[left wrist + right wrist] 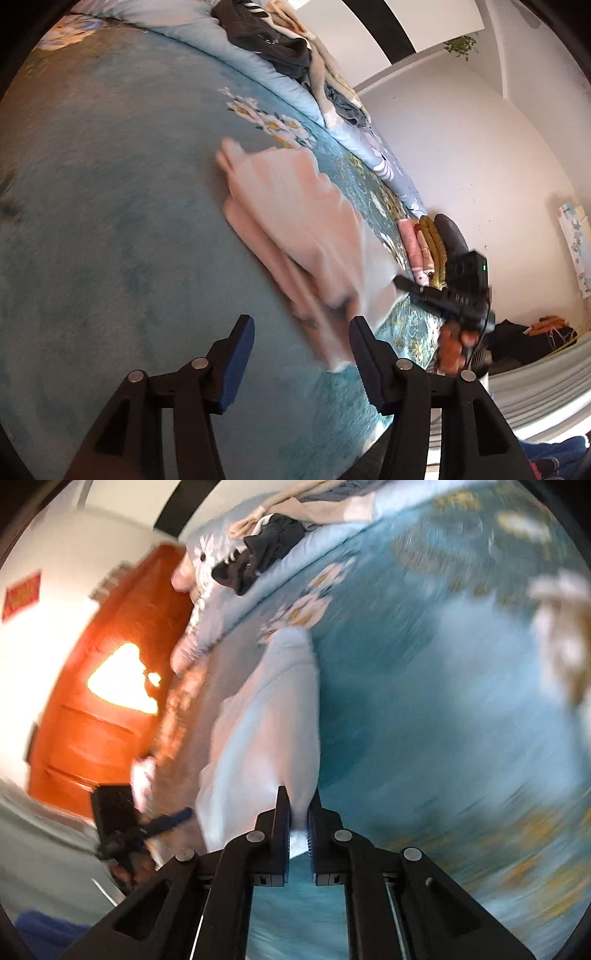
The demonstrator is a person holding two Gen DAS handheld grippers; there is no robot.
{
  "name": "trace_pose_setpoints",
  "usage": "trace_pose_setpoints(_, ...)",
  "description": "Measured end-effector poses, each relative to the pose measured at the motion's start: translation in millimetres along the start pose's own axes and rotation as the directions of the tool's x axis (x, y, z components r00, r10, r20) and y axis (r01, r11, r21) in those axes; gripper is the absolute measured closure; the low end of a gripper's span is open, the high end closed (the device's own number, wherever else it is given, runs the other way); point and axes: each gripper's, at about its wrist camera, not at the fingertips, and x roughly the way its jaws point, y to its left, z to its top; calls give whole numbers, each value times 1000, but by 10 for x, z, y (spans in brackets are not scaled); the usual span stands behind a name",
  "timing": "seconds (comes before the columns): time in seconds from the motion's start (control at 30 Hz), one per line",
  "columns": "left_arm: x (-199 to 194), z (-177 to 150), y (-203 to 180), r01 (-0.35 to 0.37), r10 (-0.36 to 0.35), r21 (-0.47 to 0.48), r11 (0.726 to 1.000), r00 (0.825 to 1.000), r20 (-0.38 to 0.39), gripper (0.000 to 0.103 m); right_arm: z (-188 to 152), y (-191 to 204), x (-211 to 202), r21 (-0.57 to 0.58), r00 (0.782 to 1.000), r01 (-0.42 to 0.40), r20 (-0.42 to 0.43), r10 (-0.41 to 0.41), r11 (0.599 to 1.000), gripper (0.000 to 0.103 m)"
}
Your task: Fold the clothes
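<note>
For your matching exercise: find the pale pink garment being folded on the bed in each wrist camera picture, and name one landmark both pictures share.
Left wrist view: the pale pink garment lies centre, running toward the lower right, where the right gripper holds its edge.
Right wrist view: the same garment runs up the middle from the right gripper, which is shut on it; it looks washed out here.
Shared landmark: the dark clothes pile at the bed's far edge.

Pale pink garment (295, 229) lies partly folded, rumpled, on the teal bedspread (110, 221).

Each black tool (301, 363) has blue pads and silver pivot screws.
</note>
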Motion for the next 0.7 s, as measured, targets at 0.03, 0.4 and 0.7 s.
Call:
trace_pose_setpoints(0.03,54,70,-49,-19,19,20,1000,1000,7,46,138,-89,-83,-21,999,28,-18,-29,999,95)
trace_pose_setpoints(0.4,750,947,35,-124,124,14,992,992,14,44,397,-672,-454,-4,999,37,-6,-37,999,92)
trace_pose_setpoints(0.7,740,793,-163,-109,109,59,992,994,-5,44,-268,-597,-466,185,981,-75,189,40,980,79)
